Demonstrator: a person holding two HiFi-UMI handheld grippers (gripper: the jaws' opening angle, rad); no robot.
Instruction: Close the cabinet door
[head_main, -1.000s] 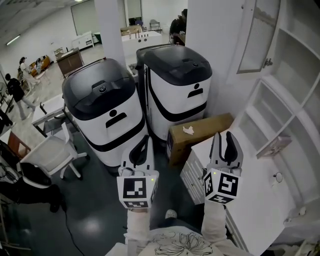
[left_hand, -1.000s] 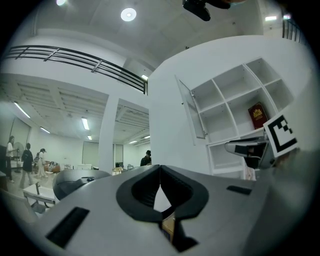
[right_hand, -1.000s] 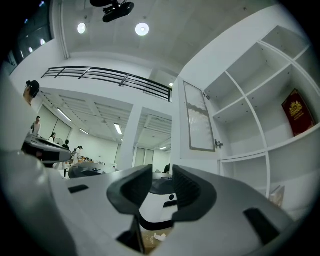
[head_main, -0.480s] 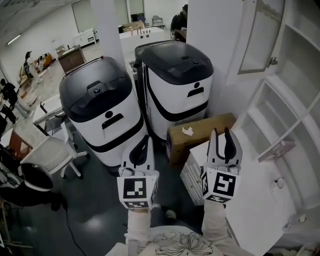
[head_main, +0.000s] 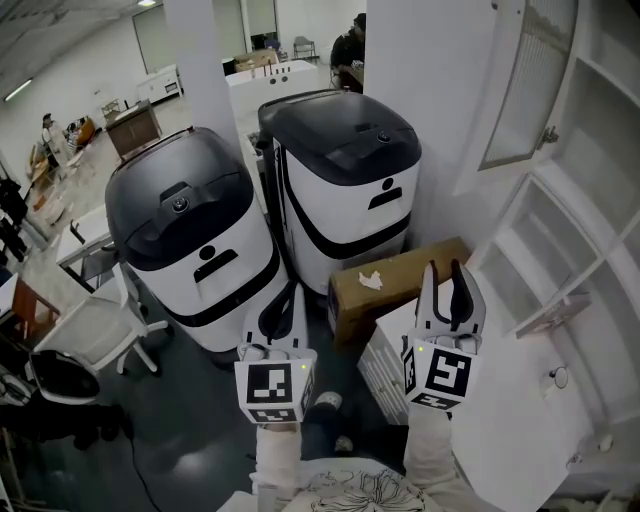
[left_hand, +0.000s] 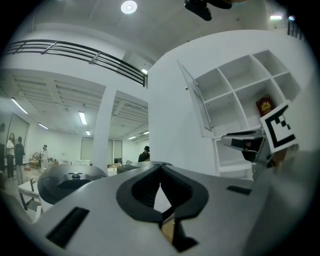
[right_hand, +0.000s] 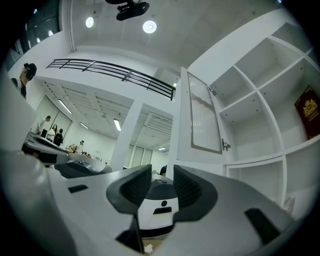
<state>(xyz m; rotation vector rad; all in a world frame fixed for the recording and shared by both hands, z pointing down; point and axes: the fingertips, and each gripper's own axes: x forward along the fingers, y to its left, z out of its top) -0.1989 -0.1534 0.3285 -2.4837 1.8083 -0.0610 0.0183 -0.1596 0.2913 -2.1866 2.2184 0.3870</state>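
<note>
The cabinet door (head_main: 525, 85) at one o'clock hung open, untouched; all closing remained. The right hand-held gripper (head_main: 445, 283) had just been spreading, empty; the left hand-held gripper (head_main: 288, 298) was pressed together.

light: bright, ceiling lamps (right_hand: 149, 26) | edges: fisheye-bent (dark corners) | focus: sharp

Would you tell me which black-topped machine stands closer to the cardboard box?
The machine on the right, beside the wall: the cardboard box sits at its base, farther from the left machine.
</note>
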